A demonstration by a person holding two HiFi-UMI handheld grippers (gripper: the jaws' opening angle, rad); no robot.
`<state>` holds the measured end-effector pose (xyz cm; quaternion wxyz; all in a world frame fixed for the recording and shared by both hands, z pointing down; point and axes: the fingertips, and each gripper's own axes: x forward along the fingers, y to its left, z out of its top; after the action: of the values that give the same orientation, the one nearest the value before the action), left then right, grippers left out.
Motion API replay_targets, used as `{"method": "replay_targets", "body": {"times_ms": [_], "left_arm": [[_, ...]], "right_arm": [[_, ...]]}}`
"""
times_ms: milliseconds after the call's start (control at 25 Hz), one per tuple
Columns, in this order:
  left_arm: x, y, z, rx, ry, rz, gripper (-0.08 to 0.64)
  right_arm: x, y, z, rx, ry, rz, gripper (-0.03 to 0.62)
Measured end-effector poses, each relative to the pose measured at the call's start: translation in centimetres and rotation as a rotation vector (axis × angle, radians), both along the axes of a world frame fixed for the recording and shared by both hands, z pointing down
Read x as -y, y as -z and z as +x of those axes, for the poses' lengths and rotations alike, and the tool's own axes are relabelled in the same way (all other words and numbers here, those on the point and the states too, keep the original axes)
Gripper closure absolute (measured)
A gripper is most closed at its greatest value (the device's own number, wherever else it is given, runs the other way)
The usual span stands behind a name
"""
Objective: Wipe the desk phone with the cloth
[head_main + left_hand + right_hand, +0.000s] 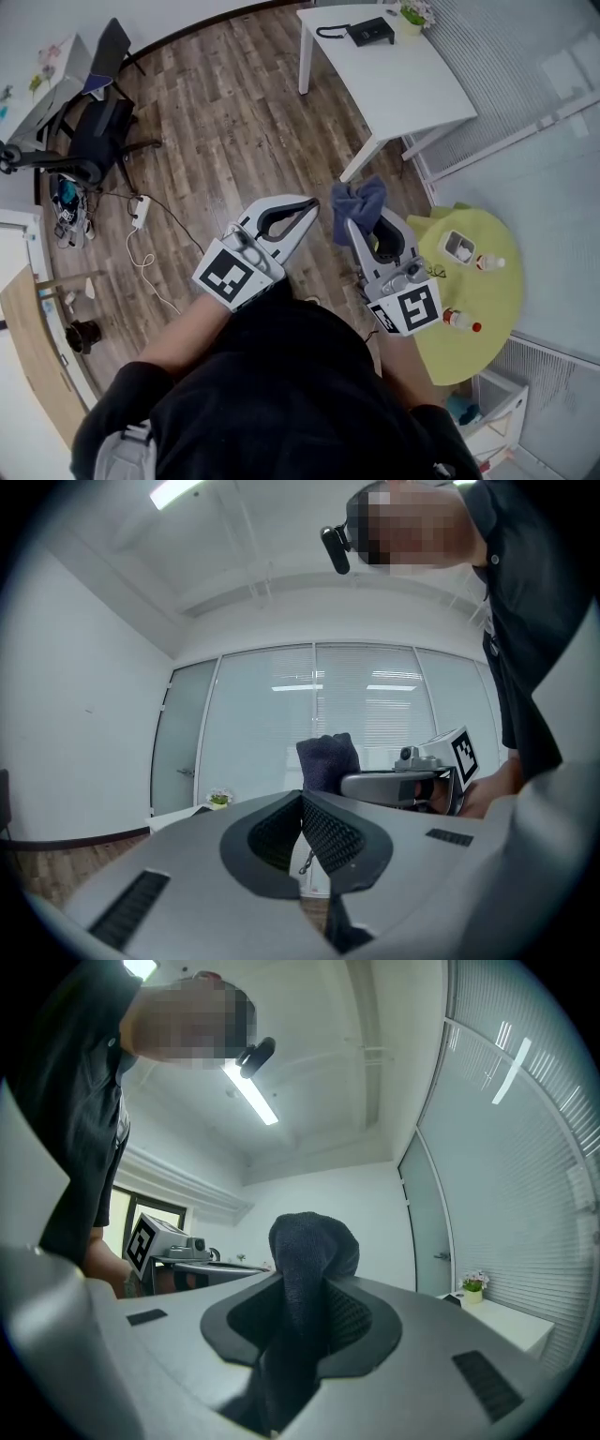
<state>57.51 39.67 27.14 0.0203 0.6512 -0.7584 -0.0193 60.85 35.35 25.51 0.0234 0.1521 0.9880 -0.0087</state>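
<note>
Two grippers were in my hands at the moment of inspection, both raised in front of my body over the wooden floor (pixel 234 112).

My left gripper (pixel 305 208) had its jaws brought fully together, pad against pad, with nothing caught between them; its own view confirmed the closed seam (pixel 302 803).

My right gripper (pixel 354 225) had its jaws clamped on the dark blue cloth (pixel 361 202). In the right gripper view the cloth (pixel 314 1241) stood up in a bunched fold above the jaw tips and trailed down through the gap between the pads. From the left gripper view the same cloth (pixel 328 761) showed above the right gripper's body, the two grippers being side by side and apart.

The desk phone (pixel 370 32) was black and lay at the far end of the white table (pixel 403 84), just beside a small potted plant (pixel 412 14). It was well apart from both grippers and from the cloth.

A round yellow-green table (pixel 478 309) stood to my right, carrying small bottles (pixel 461 321).
</note>
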Motion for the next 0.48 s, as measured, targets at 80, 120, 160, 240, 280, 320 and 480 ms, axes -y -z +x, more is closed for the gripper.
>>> {"method": "replay_targets", "body": {"times_ms": [80, 120, 160, 240, 280, 320, 480], "left_arm": [[-0.4, 0.1, -1.8, -0.001, 0.000, 0.002, 0.549], [-0.6, 0.2, -2.8, -0.001, 0.001, 0.005, 0.549], [-0.8, 0.3, -3.7, -0.001, 0.001, 0.008, 0.549], [-1.2, 0.4, -5.5, -0.001, -0.001, 0.015, 0.549], [-1.4, 0.4, -6.4, -0.001, -0.003, 0.017, 0.549], [-1.5, 0.4, -7.2, 0.000, -0.005, 0.017, 0.549], [-2.2, 0.2, -10.6, 0.003, -0.011, 0.015, 0.549]], "right_arm": [[-0.5, 0.2, -1.8, -0.003, 0.004, 0.006, 0.482], [-0.8, 0.3, -2.8, -0.005, 0.006, 0.010, 0.482], [-1.1, 0.5, -3.8, -0.008, 0.009, 0.014, 0.482], [-1.6, 0.7, -5.7, -0.010, 0.011, 0.020, 0.482], [-1.7, 0.8, -6.6, -0.010, 0.009, 0.022, 0.482], [-1.8, 0.8, -7.5, -0.012, 0.006, 0.024, 0.482], [-2.5, 0.6, -10.8, -0.019, -0.001, 0.031, 0.482]]}}
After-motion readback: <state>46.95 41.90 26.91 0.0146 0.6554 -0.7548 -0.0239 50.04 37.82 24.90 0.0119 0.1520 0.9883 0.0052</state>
